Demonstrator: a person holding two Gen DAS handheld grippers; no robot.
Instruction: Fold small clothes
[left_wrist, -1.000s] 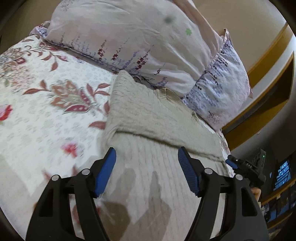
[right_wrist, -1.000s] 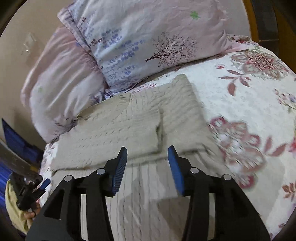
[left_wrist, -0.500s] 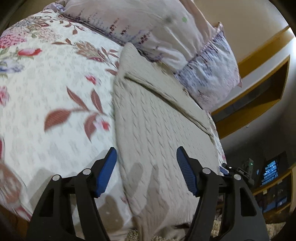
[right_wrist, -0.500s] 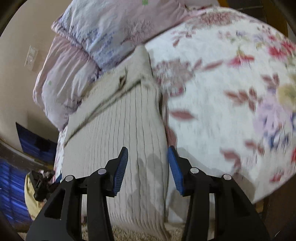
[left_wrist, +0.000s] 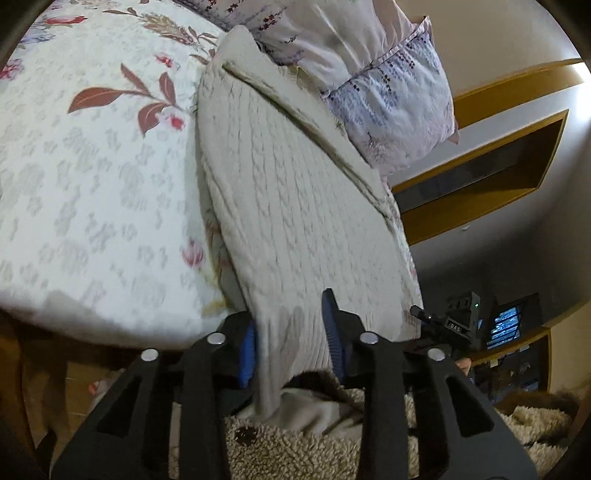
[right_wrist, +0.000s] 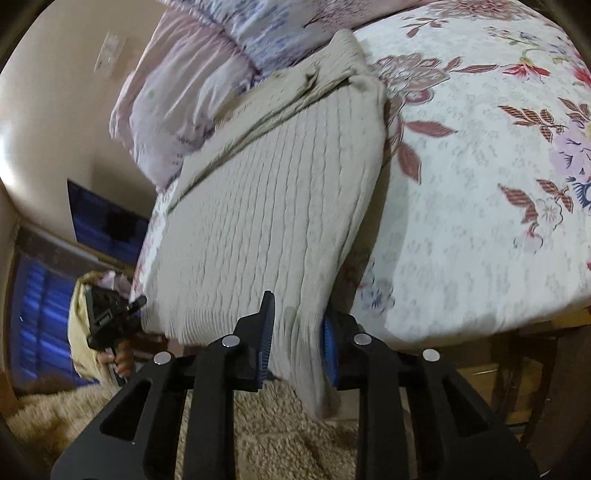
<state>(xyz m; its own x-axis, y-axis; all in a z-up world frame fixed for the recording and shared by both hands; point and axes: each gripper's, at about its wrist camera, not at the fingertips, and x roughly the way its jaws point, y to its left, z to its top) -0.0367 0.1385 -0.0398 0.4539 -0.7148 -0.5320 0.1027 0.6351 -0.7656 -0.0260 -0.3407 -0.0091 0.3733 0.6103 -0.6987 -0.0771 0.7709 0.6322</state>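
A beige cable-knit sweater (left_wrist: 295, 192) lies on the floral bedspread, its sleeves folded across its top near the pillows and its hem hanging over the bed's edge. My left gripper (left_wrist: 291, 345) has its blue pads on either side of the hem's left corner, closing on the fabric. My right gripper (right_wrist: 297, 341) likewise has the hem's right corner (right_wrist: 303, 354) between its pads. The sweater also shows in the right wrist view (right_wrist: 266, 206). Each gripper appears in the other's view, the right one (left_wrist: 448, 325) and the left one (right_wrist: 110, 317).
Pale floral pillows (left_wrist: 388, 88) (right_wrist: 192, 85) lie at the head of the bed. The floral bedspread (left_wrist: 74, 184) (right_wrist: 480, 192) spreads beside the sweater. A shaggy beige rug (left_wrist: 314, 450) covers the floor below the bed's edge. A wooden shelf (left_wrist: 491, 170) is on the wall.
Both grippers have pulled back from over the sweater to the bed's edge and dropped to its hanging hem. Their jaws have narrowed around the hem corners.
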